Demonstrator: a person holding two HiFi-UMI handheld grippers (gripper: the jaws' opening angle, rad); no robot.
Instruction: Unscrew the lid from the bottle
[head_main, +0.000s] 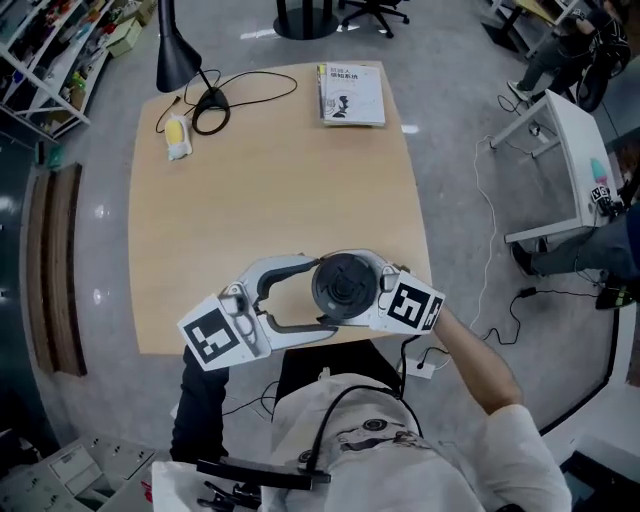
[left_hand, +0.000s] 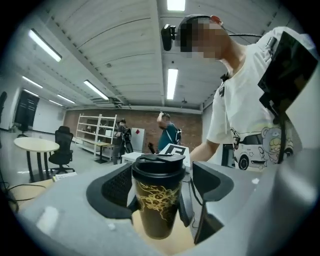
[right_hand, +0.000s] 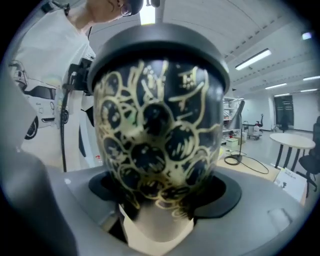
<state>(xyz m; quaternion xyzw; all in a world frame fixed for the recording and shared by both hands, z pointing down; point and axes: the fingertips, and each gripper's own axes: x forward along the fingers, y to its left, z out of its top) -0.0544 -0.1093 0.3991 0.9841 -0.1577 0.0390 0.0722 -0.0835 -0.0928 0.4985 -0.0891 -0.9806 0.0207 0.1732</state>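
1. Black with a gold pattern, the bottle is seen upright close to the near edge of the desk, just in front of the person. Its long axis runs straight up, and the lid is seated on top.
2. The right tongs are closed on the lower body, which is taken deep between the jaws. The jaws are kept fairly wide by the bottle's girth.
3. The left tongs are brought in from the opposite side. Only their tips are laid on the bottle, one on each flank, below the lid's collar, and this is read as a shallow grip at a similar width.
4. The coming move turns on one relation. The lid lies above both pairs of tongs on the same vertical axis, and it is touched by neither. The body is thus held twice and the lid not at all.
5. The left tongs are judged the nearer to the lid, since their tips appear to be placed higher and their hold is slight. They would probably have to be released, raised along the axis and closed round the collar, while the body is kept fixed by the right.
6. The turning would then be made about that upright axis. A tilted hold on the collar is to be avoided, as the bottle could be dragged toward the desk's edge.
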